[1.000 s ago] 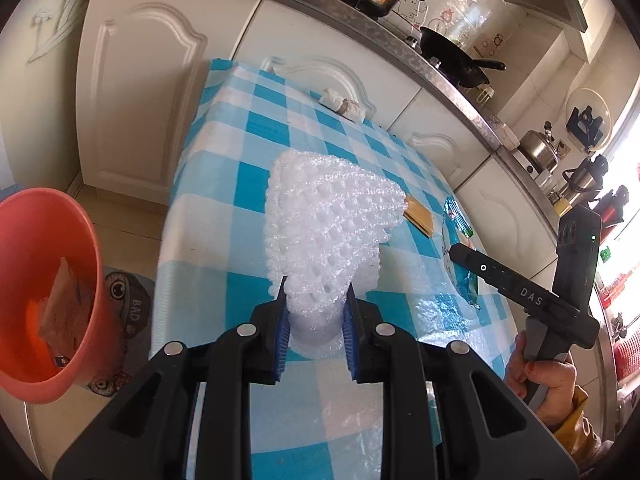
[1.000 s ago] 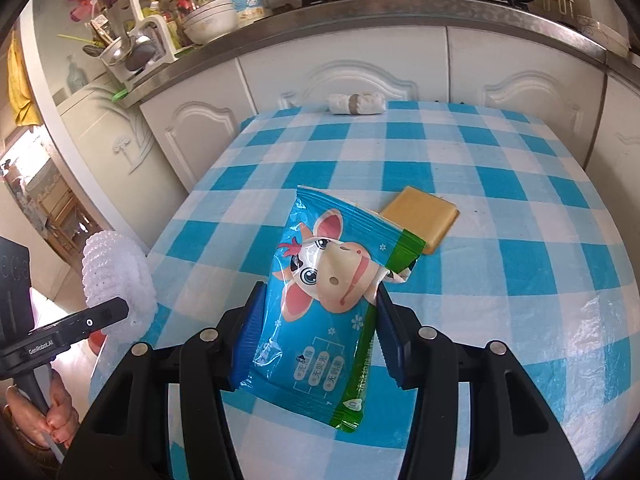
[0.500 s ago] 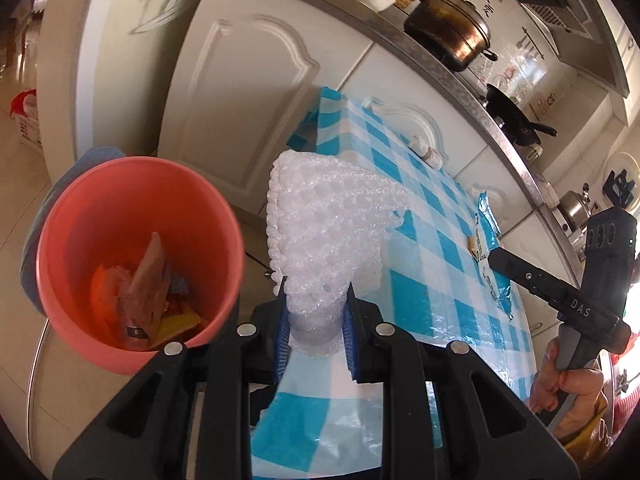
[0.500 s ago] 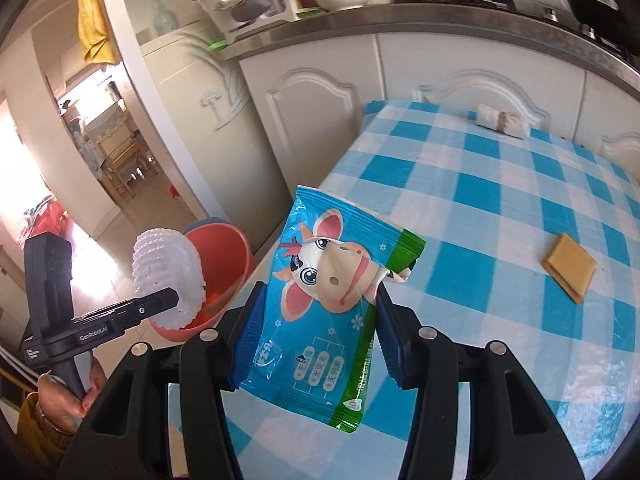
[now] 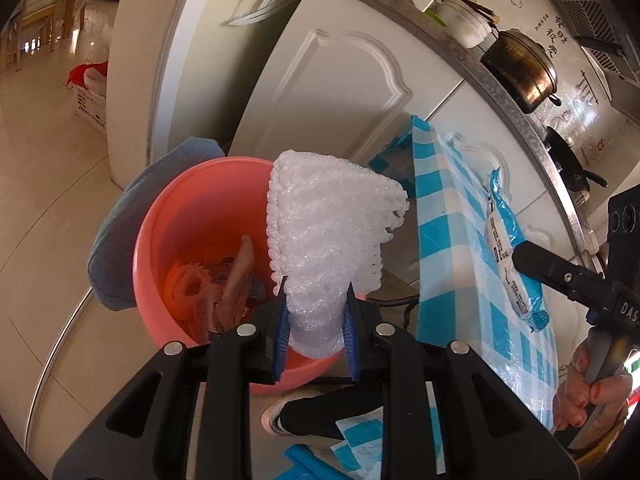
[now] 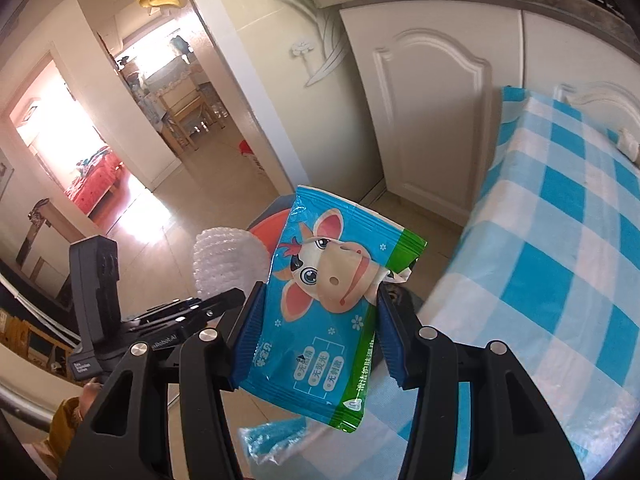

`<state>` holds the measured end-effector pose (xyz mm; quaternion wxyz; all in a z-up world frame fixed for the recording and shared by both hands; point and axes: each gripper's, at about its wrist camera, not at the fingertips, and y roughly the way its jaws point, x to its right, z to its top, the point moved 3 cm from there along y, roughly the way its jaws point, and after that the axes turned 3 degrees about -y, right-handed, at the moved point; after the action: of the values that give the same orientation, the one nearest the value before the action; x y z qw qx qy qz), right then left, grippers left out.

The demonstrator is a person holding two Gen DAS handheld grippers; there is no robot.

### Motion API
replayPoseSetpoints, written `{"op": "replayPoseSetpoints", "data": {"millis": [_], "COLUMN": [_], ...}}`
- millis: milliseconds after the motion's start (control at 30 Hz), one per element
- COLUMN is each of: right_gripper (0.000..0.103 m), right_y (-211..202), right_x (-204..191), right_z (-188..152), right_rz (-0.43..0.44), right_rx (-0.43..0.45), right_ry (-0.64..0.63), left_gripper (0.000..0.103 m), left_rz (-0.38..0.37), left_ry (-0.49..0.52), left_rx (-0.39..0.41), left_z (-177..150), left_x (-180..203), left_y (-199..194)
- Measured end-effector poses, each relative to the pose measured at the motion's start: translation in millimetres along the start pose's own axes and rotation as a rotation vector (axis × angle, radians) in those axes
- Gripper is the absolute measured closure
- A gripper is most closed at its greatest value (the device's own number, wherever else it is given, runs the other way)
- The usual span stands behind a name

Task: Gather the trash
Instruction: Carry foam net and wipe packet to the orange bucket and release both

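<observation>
My left gripper (image 5: 316,320) is shut on a white foam net sleeve (image 5: 328,240) and holds it over the near rim of a salmon-pink bucket (image 5: 160,248) that stands on the floor with several wrappers inside. My right gripper (image 6: 316,328) is shut on a blue wet-wipe packet with a cartoon cow (image 6: 328,304), held in the air beside the table edge. That packet also shows in the left wrist view (image 5: 508,248), and the foam sleeve shows in the right wrist view (image 6: 224,260), with a sliver of the bucket (image 6: 264,232) behind it.
A table with a blue-and-white checked cloth (image 6: 560,264) is to the right of the bucket. White kitchen cabinets (image 5: 328,92) stand behind. A grey-blue cloth (image 5: 120,240) lies behind the bucket. A small white roll (image 6: 628,144) lies at the table's far side.
Both grippers have swung left off the table toward the bucket. The foam sleeve is now over the bucket's rim and the wipe packet is past the table edge.
</observation>
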<state>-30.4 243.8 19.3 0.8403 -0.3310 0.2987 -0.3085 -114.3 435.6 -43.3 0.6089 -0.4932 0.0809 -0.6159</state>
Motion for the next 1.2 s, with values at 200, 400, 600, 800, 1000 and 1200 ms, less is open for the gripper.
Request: {"op": "replayPoseSetpoints", "data": {"millis": [200, 400, 600, 800, 1000, 1200], "right_gripper": [0.05, 0.049, 0.049, 0.049, 0.041, 0.022], "right_y": [37.4, 60.2, 73.7, 86.3, 93.7, 68.8], "right_x": [-14.3, -22.6, -24.8, -24.3, -20.2, -16.7], "right_z": [18.2, 28.6, 27.2, 26.2, 30.5, 35.1], "right_rz": [0.061, 0.079, 0.084, 0.081, 0.076, 0.023], "right_rx": [-0.053, -0.073, -0.093, -0.118, -0.132, -0.05], "right_ry": [-0.002, -0.002, 0.003, 0.013, 0.031, 0.017], "left_gripper": [0.077, 0.072, 0.071, 0.055, 0.02, 0.018], "left_rz": [0.074, 0.124, 0.148, 0.176, 0.175, 0.153], "left_ry": [-0.009, -0.005, 0.014, 0.02, -0.02, -0.076], "left_rx": [-0.027, -0.047, -0.07, -0.089, -0.07, -0.031], "left_z": [-0.1, 1.1, -4.4, -7.8, -7.4, -3.4], "left_x": [-13.1, -20.0, -19.0, -19.8, -27.1, -34.2], "left_y": [18.3, 33.1, 41.2, 45.9, 37.1, 21.2]}}
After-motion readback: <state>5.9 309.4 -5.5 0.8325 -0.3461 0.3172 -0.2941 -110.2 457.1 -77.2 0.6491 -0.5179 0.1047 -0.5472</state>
